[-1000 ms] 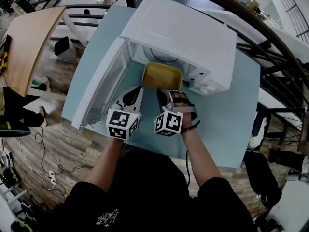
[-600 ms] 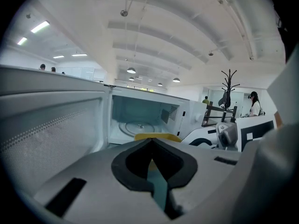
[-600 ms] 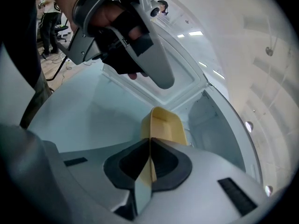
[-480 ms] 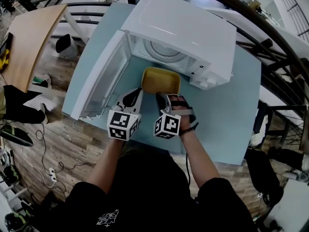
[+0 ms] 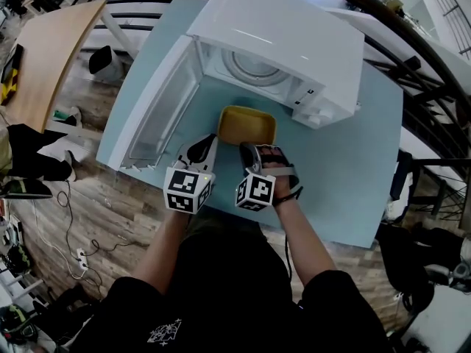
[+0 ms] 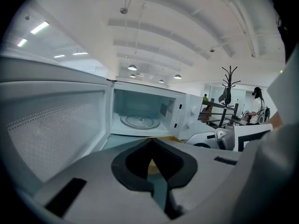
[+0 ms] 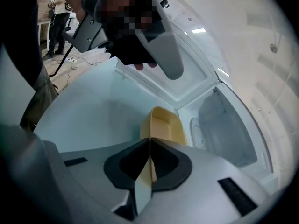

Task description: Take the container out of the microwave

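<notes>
Now container (image 5: 246,125) is out of the microwave (image 5: 280,43), low over the table (image 5: 346,168) just before the open cavity. Right gripper (image 5: 249,149) and left gripper (image 5: 207,145) clamp its near rim. Judgement: hold level, lower evenly, release once flat

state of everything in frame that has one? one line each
door: swung wide open.
microwave: cavity empty, only the turntable inside.
container: out of the microwave, upright, empty, in front of the opening.
left gripper: shut on the container's near rim.
right gripper: shut on the container's near rim.
</notes>
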Action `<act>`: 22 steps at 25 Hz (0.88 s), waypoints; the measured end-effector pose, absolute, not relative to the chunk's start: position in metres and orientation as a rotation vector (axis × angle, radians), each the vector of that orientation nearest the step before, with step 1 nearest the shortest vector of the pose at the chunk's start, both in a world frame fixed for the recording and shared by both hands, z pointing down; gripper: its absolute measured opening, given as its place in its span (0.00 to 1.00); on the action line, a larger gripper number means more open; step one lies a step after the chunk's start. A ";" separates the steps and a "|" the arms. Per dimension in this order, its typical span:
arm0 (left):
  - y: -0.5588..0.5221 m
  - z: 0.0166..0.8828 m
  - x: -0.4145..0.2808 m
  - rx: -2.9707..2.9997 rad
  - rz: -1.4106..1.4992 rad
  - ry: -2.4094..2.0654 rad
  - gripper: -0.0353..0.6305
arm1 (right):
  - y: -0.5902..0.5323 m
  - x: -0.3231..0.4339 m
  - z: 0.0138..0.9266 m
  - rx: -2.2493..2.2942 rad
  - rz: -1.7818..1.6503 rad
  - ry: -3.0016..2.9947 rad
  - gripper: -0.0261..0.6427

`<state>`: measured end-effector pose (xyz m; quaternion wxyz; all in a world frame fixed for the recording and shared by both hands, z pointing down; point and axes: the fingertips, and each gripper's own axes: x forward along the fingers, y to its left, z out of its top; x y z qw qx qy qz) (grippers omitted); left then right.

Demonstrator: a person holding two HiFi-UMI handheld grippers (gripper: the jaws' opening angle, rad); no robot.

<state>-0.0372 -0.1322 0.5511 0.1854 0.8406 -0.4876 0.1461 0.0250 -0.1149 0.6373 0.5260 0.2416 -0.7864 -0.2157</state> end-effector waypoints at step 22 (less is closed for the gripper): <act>-0.100 0.563 -0.041 2.296 0.435 -1.435 0.06 | -0.088 0.026 0.668 0.484 -0.467 -1.912 0.07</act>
